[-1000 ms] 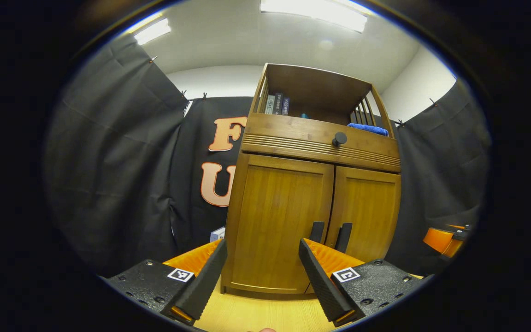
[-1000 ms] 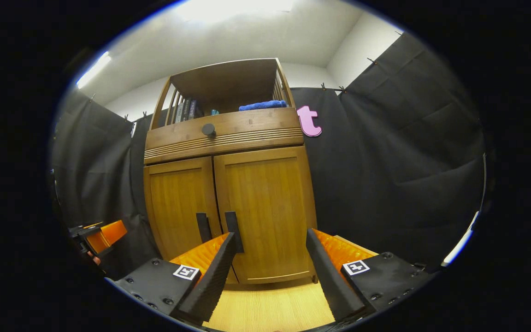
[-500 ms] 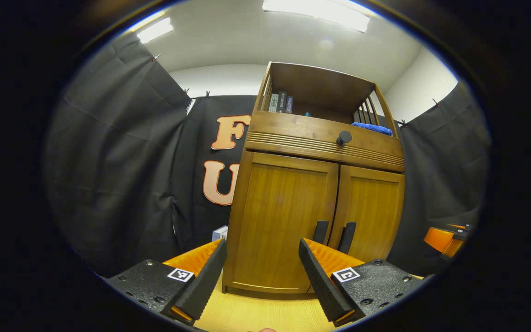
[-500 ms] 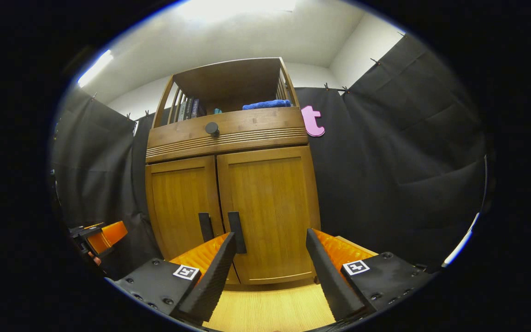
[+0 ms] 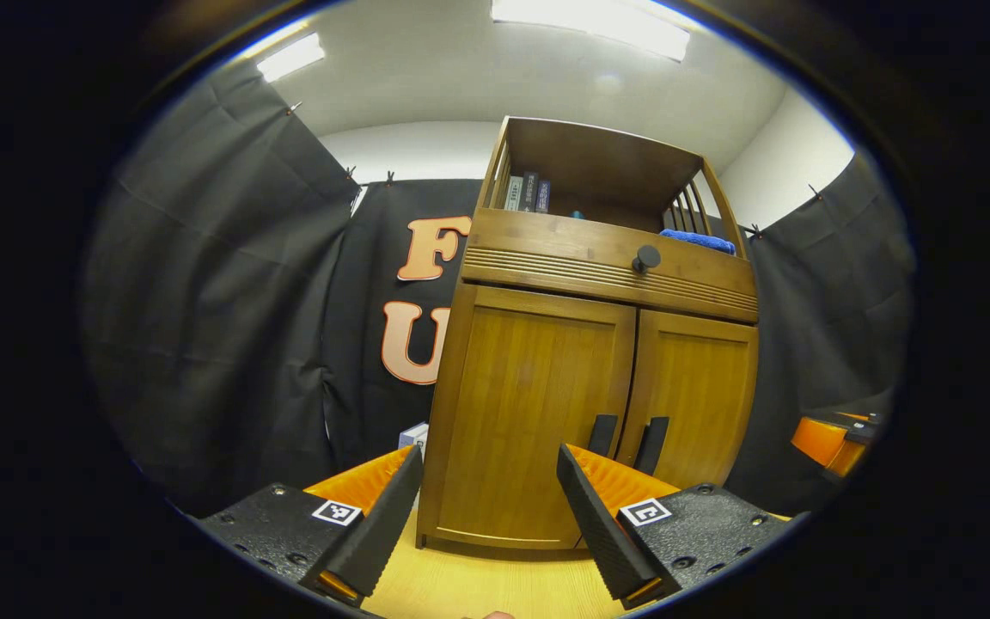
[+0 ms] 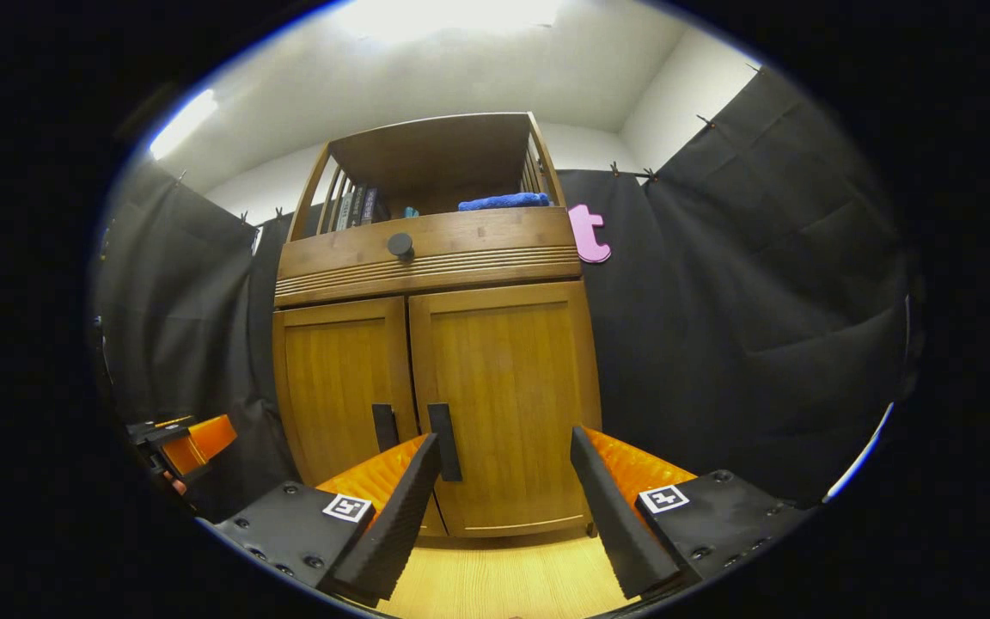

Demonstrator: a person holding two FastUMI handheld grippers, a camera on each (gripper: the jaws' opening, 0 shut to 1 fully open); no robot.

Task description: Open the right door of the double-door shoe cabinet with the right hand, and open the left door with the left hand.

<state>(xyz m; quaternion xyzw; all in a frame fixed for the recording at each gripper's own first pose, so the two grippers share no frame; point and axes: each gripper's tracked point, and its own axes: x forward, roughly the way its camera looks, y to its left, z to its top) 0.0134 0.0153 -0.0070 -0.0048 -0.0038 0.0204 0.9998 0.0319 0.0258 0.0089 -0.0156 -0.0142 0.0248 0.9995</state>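
A wooden shoe cabinet stands ahead with both doors closed. In the left gripper view the left door [image 5: 529, 413] fills the space between my open fingers, its dark handle [image 5: 602, 434] beside the right door's handle [image 5: 652, 444]. My left gripper [image 5: 488, 516] is short of the cabinet, holding nothing. In the right gripper view the right door [image 6: 508, 395] faces me, and its handle [image 6: 444, 441] sits just above my left fingertip. My right gripper [image 6: 504, 507] is open and apart from the door. The left door's handle [image 6: 385, 427] is next to it.
Above the doors is a drawer with a round dark knob [image 6: 400, 246], and an open shelf with books [image 5: 527, 193] and a blue cloth [image 6: 502, 202]. Black cloth walls surround the cabinet. A light wooden floor [image 6: 504, 585] lies below. The other gripper [image 5: 830, 434] shows at the far right.
Both views have shifted slightly, with the cabinet sliding a little right and down in each. The doors stay closed and both grippers stay open.
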